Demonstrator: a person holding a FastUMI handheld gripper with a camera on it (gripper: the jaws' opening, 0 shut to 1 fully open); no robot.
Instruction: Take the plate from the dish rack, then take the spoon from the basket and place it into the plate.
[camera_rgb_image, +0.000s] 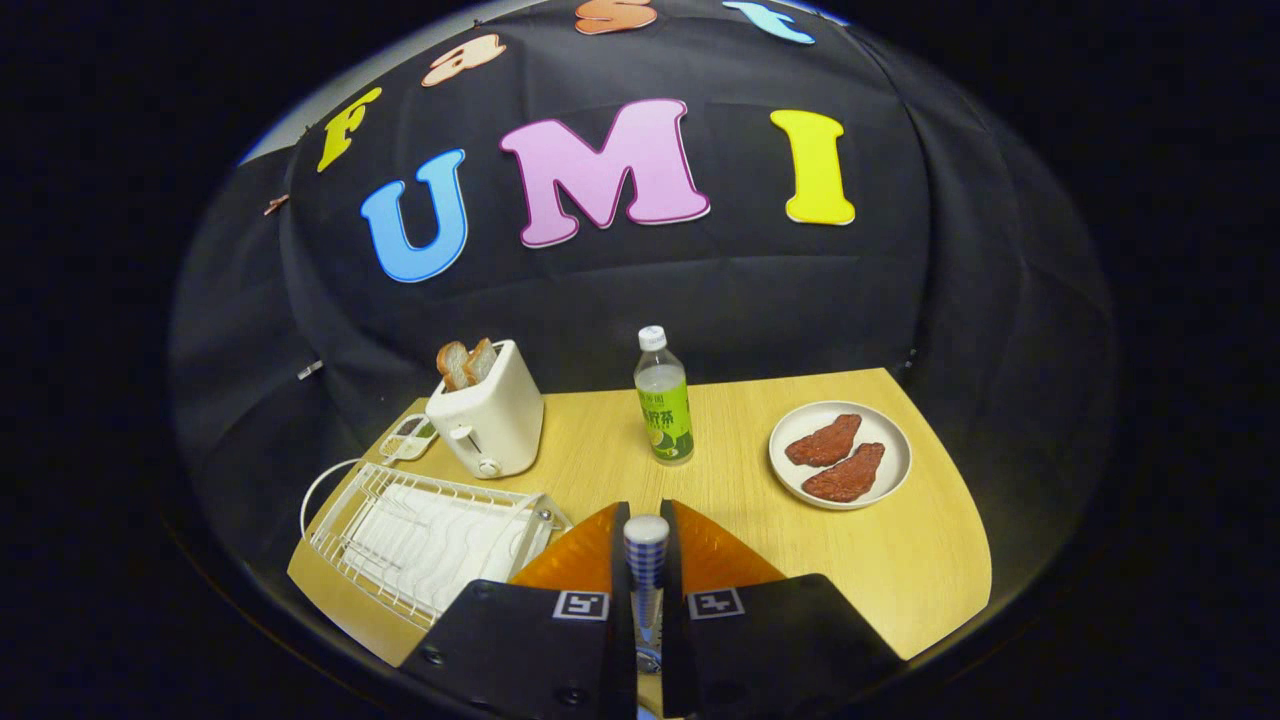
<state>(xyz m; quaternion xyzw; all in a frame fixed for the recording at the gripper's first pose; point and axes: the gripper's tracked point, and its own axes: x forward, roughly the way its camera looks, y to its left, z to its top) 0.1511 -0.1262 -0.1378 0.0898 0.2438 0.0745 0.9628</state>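
Observation:
My gripper is shut on a narrow blue-and-white patterned handle with a rounded white end, which looks like the spoon's. It stands upright between the orange fingers; its lower end is hidden between the black gripper blocks. The white wire dish rack lies just left of the fingers, near the table's left front corner. A white plate with two brown meat slices sits beyond the fingers to the right, on the wooden table.
A white toaster with two bread slices stands behind the rack. A bottle of green drink stands straight ahead of the fingers. A small clear tray lies left of the toaster. A white cord loops by the rack.

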